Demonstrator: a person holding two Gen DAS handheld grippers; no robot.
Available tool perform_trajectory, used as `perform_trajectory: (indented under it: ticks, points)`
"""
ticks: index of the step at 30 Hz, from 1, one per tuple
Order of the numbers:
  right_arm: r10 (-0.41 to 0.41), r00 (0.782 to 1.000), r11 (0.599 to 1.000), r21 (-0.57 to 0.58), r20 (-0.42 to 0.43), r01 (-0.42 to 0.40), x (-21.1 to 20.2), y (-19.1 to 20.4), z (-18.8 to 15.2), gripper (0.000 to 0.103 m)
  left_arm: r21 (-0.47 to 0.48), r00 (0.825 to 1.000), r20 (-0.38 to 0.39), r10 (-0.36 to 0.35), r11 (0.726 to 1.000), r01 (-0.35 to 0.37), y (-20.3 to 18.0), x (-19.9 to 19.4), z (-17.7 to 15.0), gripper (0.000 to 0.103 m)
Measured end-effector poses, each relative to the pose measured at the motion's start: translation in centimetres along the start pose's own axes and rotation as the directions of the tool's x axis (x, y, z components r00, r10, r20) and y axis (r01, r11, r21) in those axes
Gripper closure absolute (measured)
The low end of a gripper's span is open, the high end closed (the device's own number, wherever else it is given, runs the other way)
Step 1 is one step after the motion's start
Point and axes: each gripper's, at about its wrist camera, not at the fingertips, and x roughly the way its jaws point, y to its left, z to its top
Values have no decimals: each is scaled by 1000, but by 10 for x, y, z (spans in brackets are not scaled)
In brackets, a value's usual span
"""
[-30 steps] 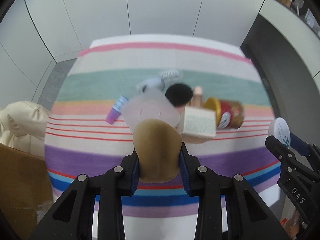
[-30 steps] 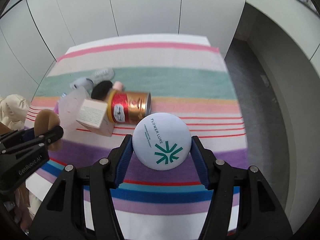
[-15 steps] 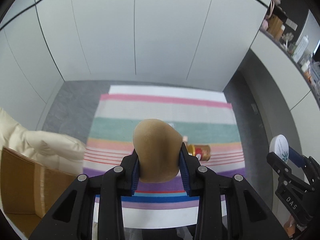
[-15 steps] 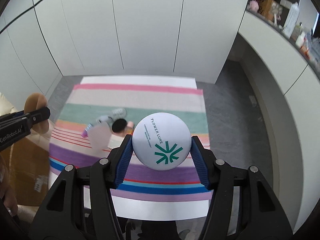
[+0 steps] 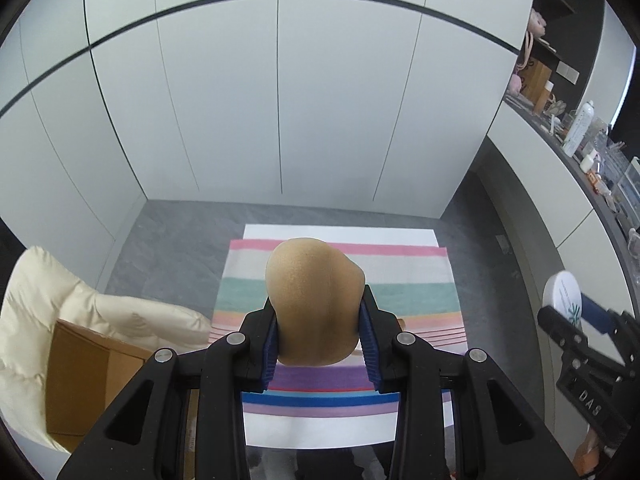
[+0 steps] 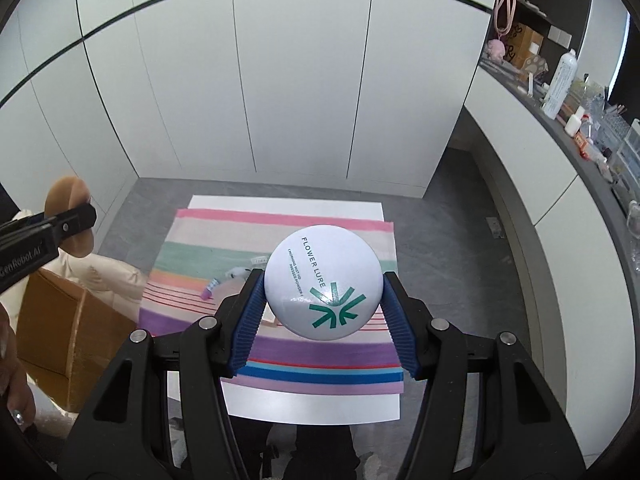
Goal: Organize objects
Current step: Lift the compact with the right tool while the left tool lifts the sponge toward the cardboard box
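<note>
A tan, matte, teardrop-shaped makeup sponge (image 5: 316, 304) with a fine-pored surface is sitting clamped between the ribbed blue pads of the left tool (image 5: 320, 340). A glossy white round powder compact (image 6: 323, 282), printed in green with "FLOWER LURE" and a starburst mark, is being gripped at its rim by the right tool (image 6: 322, 322). Far below both tools a striped woven cloth (image 6: 280, 224) is covering a white counter (image 6: 312, 404), with small blurred items lying on it beyond the left jaw of the right tool. To the left a brown cardboard box (image 5: 80, 376) is sitting beside a cream puffy quilted cushion (image 5: 48, 292)
</note>
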Motion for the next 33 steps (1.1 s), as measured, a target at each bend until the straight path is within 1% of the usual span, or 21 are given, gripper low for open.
perform_trajectory:
  ticks: [4, 10, 18, 21, 28, 33]
  points:
    - [2, 1000, 1000, 2, 29, -2, -18, 4, 8, 43, 3, 1000, 8, 9, 1000, -9, 3, -16, -1, 67]
    - [30, 998, 1000, 1, 50, -30, -33, 10, 10, 43, 25, 1000, 5, 11, 1000, -12, -1, -28, -9, 67]
    - [37, 998, 999, 22, 50, -38, -38, 10, 8, 43, 48, 1000, 7, 3, 999, -4, -12, -38, -19, 67]
    - [44, 998, 999, 25, 47, -46, -38, 9, 7, 43, 65, 1000, 12, 18, 998, -19, -17, -38, -24, 67]
    - [49, 998, 997, 53, 46, -52, -37, -3, 5, 43, 54, 1000, -14, -11, 998, 12, -20, -34, -28, 67]
    - [59, 998, 996, 67, 37, -61, -38, -12, -2, 43, 75, 999, -37, -25, 997, 28, -28, -38, -35, 67]
